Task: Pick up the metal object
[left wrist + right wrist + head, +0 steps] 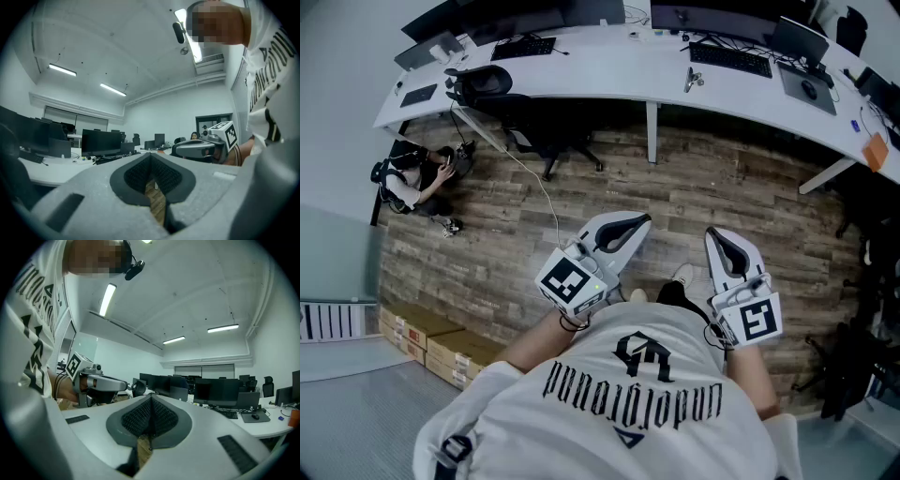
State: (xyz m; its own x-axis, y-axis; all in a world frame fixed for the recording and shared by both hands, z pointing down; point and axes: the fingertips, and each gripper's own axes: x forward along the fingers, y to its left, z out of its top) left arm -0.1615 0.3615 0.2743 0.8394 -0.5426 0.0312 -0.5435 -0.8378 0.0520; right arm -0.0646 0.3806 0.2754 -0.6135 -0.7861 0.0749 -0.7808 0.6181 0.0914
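Wood floor below; left gripper, right gripper closed, empty, waist-high.

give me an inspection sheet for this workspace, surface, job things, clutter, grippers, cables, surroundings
surface: long white desk; wooden floor below it
job's things: no metal object clearly seen; one small item on the desk, too small to tell
clutter: keyboard on the desk; cardboard boxes on the floor
grippers: left gripper shut, nothing between its jaws; right gripper shut, nothing between its jaws; both held near the person's chest
cables: thin cable across the floor
surroundings: black office chair at the desk; crouching person on the floor, left
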